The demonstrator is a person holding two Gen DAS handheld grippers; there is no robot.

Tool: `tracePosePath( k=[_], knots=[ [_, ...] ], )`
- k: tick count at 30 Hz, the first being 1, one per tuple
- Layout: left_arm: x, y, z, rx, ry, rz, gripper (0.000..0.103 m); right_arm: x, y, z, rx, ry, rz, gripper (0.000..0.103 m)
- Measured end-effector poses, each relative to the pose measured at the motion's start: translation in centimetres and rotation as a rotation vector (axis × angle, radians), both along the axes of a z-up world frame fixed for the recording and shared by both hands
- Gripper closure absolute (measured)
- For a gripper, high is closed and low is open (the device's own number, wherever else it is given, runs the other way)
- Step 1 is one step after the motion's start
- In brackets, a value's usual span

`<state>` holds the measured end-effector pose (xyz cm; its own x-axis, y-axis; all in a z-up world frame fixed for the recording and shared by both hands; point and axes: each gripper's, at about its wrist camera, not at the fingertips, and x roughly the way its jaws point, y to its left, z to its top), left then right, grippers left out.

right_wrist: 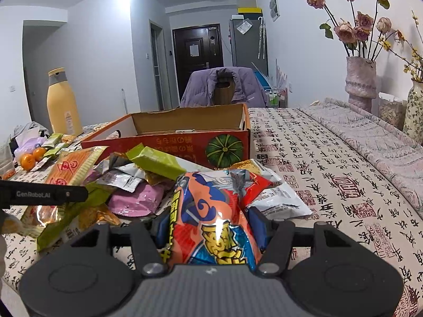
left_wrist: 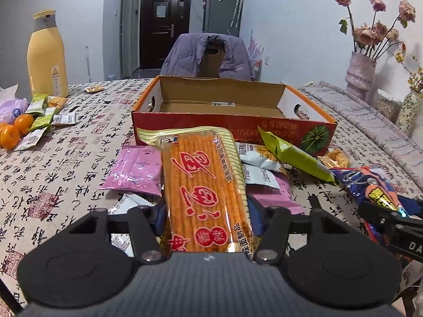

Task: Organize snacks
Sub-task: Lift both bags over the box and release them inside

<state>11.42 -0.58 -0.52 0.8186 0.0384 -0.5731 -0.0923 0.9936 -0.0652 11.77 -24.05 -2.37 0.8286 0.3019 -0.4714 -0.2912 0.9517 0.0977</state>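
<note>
Snacks are heaped on the patterned tablecloth [left_wrist: 66, 163] just near of an open cardboard box [left_wrist: 232, 121], whose inside shows only bare cardboard. An orange pack of sticks [left_wrist: 206, 198] is clamped between the blue pads of the left gripper [left_wrist: 207, 216], its far end reaching over the pile toward the box's near wall. A pink packet [left_wrist: 134, 169] lies to the left of it, white packets [left_wrist: 260, 166] and a green packet [left_wrist: 298, 158] to the right. An orange and blue bag [right_wrist: 214, 222] is gripped between the fingers of the right gripper [right_wrist: 208, 227], at the right near edge of the pile; in the left wrist view the same bag is seen at far right. Further left on the table, a yellow bottle [left_wrist: 47, 55] stands upright, with oranges [left_wrist: 15, 129] and a few small packets [left_wrist: 45, 116] near it. A vase of dried roses [right_wrist: 361, 79] stands at the far right, beyond a folded blanket [right_wrist: 370, 137].
</note>
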Motion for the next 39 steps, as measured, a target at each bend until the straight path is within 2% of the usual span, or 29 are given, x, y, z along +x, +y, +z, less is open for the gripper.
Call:
tracePosePath(
  k=[5, 14, 21, 30, 39],
  knots=[
    [-0.5, 0.5, 0.7, -0.008, -0.026, -0.018, 0.051, -0.1, 0.3, 0.3, -0.002, -0.008, 0.005, 0.044],
    [-0.9, 1.5, 2.9, -0.014, -0.098, -0.043, 0.052, 0.3, 1.0, 1.0, -0.003, -0.03, 0.018, 0.044],
    [0.3, 2.0, 5.0, -0.015, -0.152, -0.064, 0.052, 1.9, 1.7, 2.6, 0.008, -0.077, 0.026, 0.044],
    [4.0, 2.0, 7.5, -0.011, -0.22, -0.079, 0.052, 5.9, 3.0, 5.3, 0.023, -0.138, 0.025, 0.044],
    [10.0, 2.3, 8.8, -0.006, -0.232, -0.066, 0.052, 12.3, 5.1, 7.8, 0.019, -0.164, 0.022, 0.044]
  ],
)
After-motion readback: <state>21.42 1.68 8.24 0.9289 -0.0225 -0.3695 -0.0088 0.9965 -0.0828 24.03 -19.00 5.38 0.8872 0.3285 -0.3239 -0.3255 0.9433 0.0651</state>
